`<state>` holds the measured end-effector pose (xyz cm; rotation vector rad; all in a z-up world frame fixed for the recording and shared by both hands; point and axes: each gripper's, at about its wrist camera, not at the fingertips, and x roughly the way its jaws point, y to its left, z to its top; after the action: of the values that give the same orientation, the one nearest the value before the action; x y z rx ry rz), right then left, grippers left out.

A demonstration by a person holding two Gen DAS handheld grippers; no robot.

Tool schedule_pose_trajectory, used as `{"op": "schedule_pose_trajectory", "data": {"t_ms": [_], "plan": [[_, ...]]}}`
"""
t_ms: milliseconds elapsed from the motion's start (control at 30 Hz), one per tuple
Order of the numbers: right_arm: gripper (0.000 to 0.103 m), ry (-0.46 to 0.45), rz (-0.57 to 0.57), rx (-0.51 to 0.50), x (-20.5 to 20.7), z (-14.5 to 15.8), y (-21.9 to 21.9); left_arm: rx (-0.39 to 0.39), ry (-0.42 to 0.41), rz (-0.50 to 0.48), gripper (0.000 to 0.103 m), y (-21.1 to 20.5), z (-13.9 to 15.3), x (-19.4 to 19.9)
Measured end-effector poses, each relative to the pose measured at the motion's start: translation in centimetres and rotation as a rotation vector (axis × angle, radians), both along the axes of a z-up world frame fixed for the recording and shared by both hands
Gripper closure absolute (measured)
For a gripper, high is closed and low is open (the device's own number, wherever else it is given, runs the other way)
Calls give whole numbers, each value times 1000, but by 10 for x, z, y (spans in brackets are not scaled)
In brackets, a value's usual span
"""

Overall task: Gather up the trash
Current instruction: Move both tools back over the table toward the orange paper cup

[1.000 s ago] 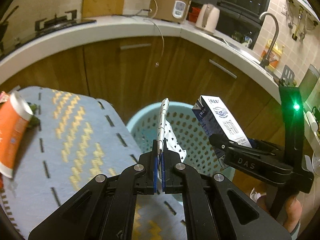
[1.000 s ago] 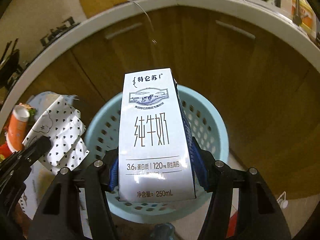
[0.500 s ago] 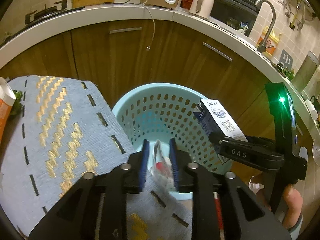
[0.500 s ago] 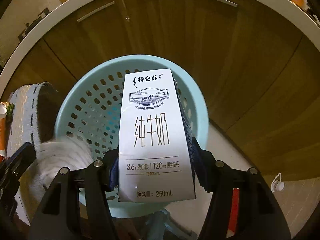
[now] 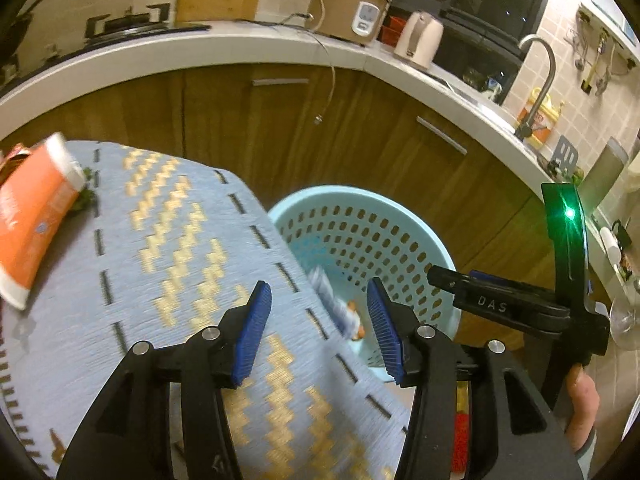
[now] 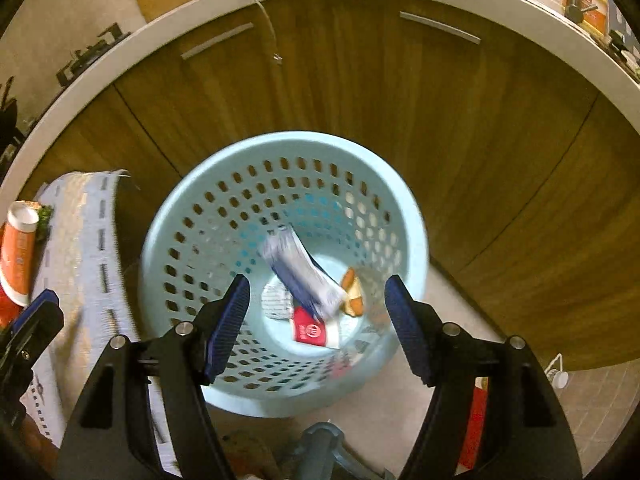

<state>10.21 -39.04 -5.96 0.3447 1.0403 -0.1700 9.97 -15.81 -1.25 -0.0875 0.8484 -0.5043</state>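
In the blue basket (image 6: 160, 280) lie a milk carton (image 6: 304, 276) and wrappers; both claws gape, just opened.

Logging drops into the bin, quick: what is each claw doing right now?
Left claw: open, empty, jaws just opened.
Right claw: open, empty, jaws just widened; milk carton is in the basket.

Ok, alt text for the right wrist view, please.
The open right gripper, jaws just widened, points down into a light blue perforated basket where a blurred milk carton lies among wrappers. Wooden cabinets curve behind it.
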Motion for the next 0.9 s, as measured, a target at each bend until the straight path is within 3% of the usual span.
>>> {"op": "schedule_pose_trajectory", "data": {"t_ms": [200, 500, 600, 700, 900], "plan": [[37, -96, 100, 8, 1, 30, 47, -14, -40, 78, 55, 40, 17, -14], [37, -230, 321, -22, 4, 78, 144, -22, -96, 292, 51, 137, 41, -26], [37, -248, 376, -29, 5, 84, 173, -14, -108, 380, 48, 170, 47, -27], [37, -255, 425, -24, 11, 83, 202, -1, -139, 477, 35, 203, 54, -29], [37, -239, 494, 10, 19, 58, 240, -15, -145, 576, 30, 260, 64, -19]]}}
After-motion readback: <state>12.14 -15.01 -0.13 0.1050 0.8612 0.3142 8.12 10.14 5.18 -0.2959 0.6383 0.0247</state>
